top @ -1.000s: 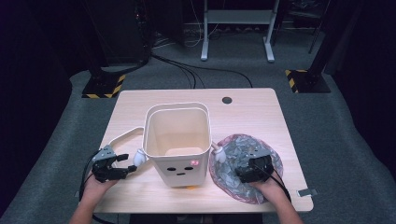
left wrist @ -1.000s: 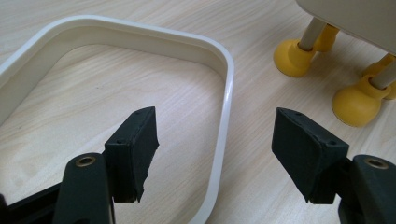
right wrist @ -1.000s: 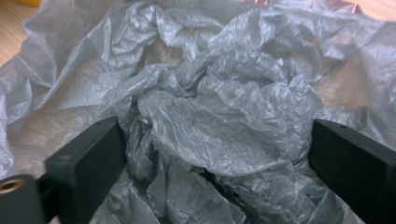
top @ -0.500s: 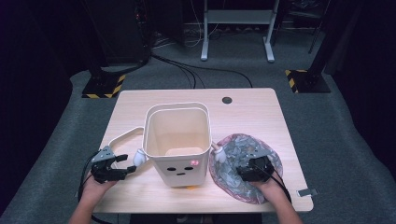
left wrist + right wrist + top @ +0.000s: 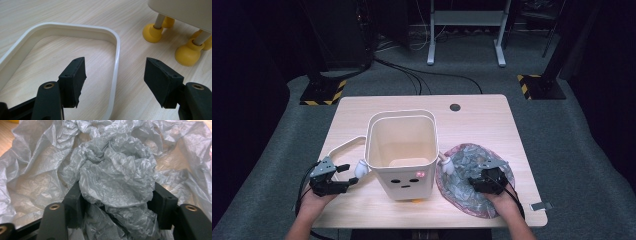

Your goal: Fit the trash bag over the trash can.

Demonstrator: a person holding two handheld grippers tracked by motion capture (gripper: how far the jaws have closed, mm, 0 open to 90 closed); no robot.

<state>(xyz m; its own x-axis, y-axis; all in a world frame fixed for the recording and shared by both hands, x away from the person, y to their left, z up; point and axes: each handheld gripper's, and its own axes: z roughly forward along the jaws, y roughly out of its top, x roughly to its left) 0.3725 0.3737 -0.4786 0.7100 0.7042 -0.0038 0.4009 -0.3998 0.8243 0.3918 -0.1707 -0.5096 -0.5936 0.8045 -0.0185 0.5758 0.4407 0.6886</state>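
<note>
While the right gripper (image 5: 116, 202) has just been closing, a bunch of grey plastic bag (image 5: 117, 175) is pinched between its jaws (left gripper (image 5: 115, 75) is held open astride the white ring's (image 5: 113, 40) rim, nothing gripped).

crumpled grey plastic bag (image 5: 472, 177) on table, right of bin.

Two black jaws rise from the bottom of the frame and stand apart, straddling the near corner of a cream ring frame (image 5: 115, 50) lying flat on the wooden table (image 5: 75, 12). At upper right, yellow ball feet (image 5: 186, 53) on pale pegs carry a cream bin (image 5: 185, 10).
</note>
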